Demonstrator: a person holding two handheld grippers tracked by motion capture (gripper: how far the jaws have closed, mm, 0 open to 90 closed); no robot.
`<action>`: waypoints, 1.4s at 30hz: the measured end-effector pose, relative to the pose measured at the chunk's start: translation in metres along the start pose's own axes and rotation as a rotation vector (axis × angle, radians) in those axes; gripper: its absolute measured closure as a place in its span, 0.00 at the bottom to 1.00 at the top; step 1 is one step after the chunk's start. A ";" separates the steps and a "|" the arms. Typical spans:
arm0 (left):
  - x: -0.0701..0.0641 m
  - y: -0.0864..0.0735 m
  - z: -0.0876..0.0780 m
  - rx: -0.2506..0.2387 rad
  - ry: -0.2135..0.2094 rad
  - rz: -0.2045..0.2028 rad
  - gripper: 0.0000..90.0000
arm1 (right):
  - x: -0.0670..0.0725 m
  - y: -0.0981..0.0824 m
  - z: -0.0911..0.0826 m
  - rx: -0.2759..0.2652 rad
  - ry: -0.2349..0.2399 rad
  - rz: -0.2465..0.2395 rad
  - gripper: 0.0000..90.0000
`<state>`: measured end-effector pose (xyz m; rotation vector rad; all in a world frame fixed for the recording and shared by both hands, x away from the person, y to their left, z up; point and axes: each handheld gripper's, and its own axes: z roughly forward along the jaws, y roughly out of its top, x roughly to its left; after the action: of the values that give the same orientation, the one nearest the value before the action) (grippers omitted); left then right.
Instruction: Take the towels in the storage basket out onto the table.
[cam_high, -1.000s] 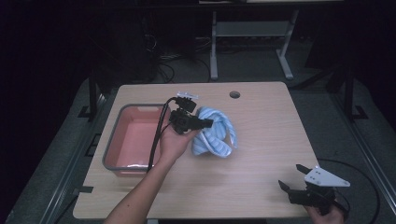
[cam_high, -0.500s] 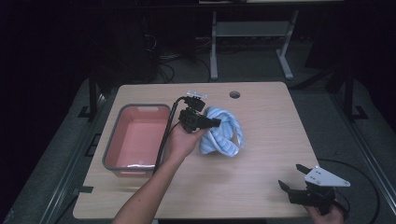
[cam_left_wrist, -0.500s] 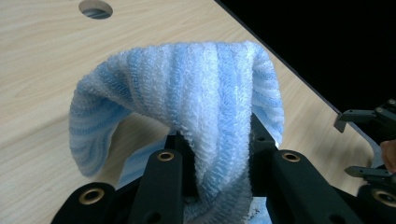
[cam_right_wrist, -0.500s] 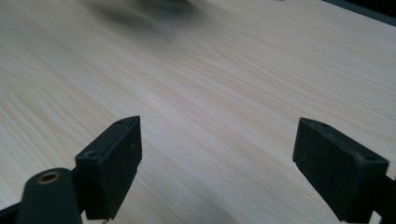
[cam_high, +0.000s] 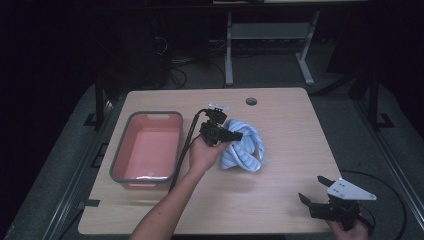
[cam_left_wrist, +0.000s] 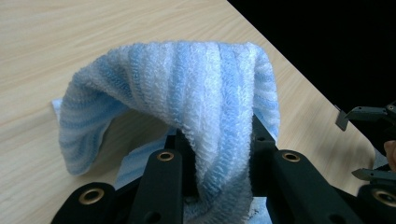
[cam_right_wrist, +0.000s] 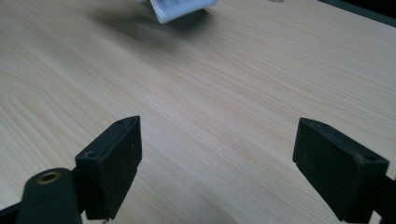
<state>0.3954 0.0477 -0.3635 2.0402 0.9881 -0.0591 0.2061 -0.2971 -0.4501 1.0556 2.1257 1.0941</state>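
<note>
My left gripper (cam_high: 235, 135) is clamped on the blue-and-white striped towel (cam_high: 245, 150). In the left gripper view the jaws are pinched tight on a fold of it (cam_left_wrist: 219, 140), and the terry cloth rises from between them, arches over and drapes down on both sides of the jaw tips. From the high view, the towel bunches just past the tips of that gripper, on the side away from my left hand (cam_high: 202, 155), with its lower folds resting on the tabletop (cam_high: 280, 200). How much of the cloth is lifted clear of the wood I cannot tell.

On the other side of the left gripper from the towel, just beside my forearm, sits the pink tub with a grey rim (cam_high: 120, 165). The gripper's black cable (cam_high: 182, 155) trails down along the tub's near wall.

My right gripper (cam_high: 312, 190) is well apart from the towel, down at the near right corner of the tabletop, with its grey three-cornered plate (cam_high: 347, 190) on top. Its jaws stand wide apart with nothing between them; in the right gripper view I see bare wood grain (cam_right_wrist: 219, 116) in the gap. At the top edge of that view, far ahead of the jaws, a blurred scrap of the towel (cam_right_wrist: 180, 9) casts a soft shadow on the wood.
</note>
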 end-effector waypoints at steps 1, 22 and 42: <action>-0.001 -0.001 0.003 0.002 0.000 0.002 0.80 | 0.000 0.000 0.000 -0.001 0.000 0.003 0.17; -0.008 -0.015 0.034 0.033 0.026 -0.001 0.79 | 0.003 0.000 0.004 0.013 0.009 -0.010 0.17; -0.022 -0.031 0.044 0.064 0.055 0.030 0.51 | 0.006 0.000 0.007 0.026 0.009 -0.016 0.17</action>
<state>0.3725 0.0135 -0.4043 2.1245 1.0001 -0.0187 0.2081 -0.2885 -0.4543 1.0463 2.1570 1.0680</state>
